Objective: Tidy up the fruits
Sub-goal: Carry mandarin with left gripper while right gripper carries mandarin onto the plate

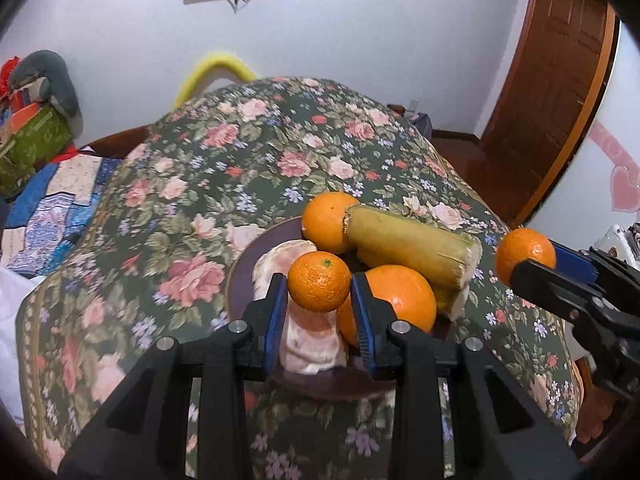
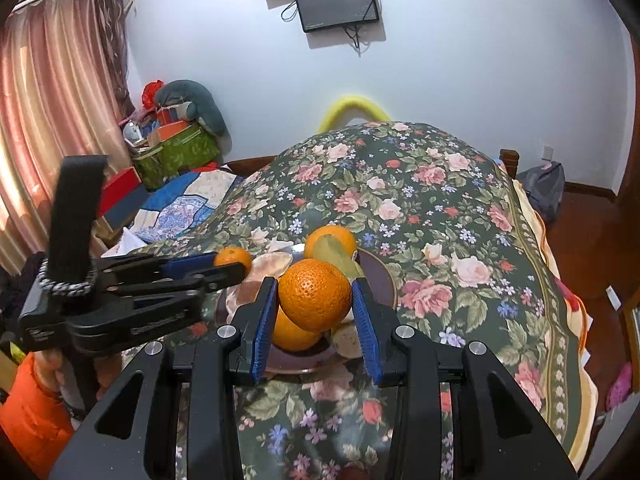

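Observation:
My left gripper (image 1: 319, 300) is shut on a small mandarin (image 1: 319, 281) and holds it above a dark plate (image 1: 236, 276). The plate holds two oranges (image 1: 326, 222), a yellow-green cut stalk (image 1: 412, 244) and pale pink peel pieces (image 1: 308, 344). My right gripper (image 2: 315, 302) is shut on another mandarin (image 2: 316, 294) above the same plate (image 2: 382, 280). In the left wrist view the right gripper (image 1: 532, 264) comes in from the right with its mandarin (image 1: 524, 250). In the right wrist view the left gripper (image 2: 236, 266) comes in from the left with its mandarin (image 2: 234, 258).
The plate sits on a table under a dark floral cloth (image 2: 440, 208). A bed with blue patchwork bedding (image 2: 188, 204) and piled boxes (image 2: 172, 152) lies to the left. A wooden door (image 1: 556, 92) stands at the right, a wall screen (image 2: 338, 2) behind.

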Available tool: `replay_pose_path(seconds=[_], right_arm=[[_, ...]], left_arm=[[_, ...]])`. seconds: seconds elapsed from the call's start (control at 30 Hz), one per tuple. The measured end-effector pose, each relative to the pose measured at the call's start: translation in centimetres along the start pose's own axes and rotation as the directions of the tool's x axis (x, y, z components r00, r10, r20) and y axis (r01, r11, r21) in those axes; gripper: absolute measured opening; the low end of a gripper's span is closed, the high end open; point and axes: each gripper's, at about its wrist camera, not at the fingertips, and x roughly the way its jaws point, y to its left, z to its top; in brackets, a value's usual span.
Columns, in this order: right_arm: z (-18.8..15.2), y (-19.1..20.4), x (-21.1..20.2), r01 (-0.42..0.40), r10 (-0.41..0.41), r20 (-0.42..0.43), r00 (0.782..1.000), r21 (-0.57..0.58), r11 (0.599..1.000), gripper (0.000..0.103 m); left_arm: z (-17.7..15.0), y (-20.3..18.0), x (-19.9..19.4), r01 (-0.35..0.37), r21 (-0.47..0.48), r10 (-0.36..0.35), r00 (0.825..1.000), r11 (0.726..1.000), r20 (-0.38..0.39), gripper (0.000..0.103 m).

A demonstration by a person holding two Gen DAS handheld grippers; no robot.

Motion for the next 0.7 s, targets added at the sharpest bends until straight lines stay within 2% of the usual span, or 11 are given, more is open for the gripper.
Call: replay_pose_path(seconds=[0.3,0.53,0.7], right_arm=[[0.4,-0.3,1.4,0.010,-0.010,-0.014,1.000,-0.021,1.000,0.035],[0.5,-0.3,1.8,0.007,-0.008,-0.021,1.000,-0.022,1.000,0.035],[0.9,0.1,2.4,0.005,-0.006,-0.028,1.000,-0.029,1.000,0.035]], left_arm=[[1.0,-0.2,3.1,0.006,0.020,-0.006,0.999,1.000,-0.034,0.032],[1.0,-0.2,2.8,0.020,0.010,-0.019,1.000,1.000,-0.025,0.032],[0.6,1.2,0.9,0.017,-0.027,-0.017,1.000,0.999,0.008,0.032]])
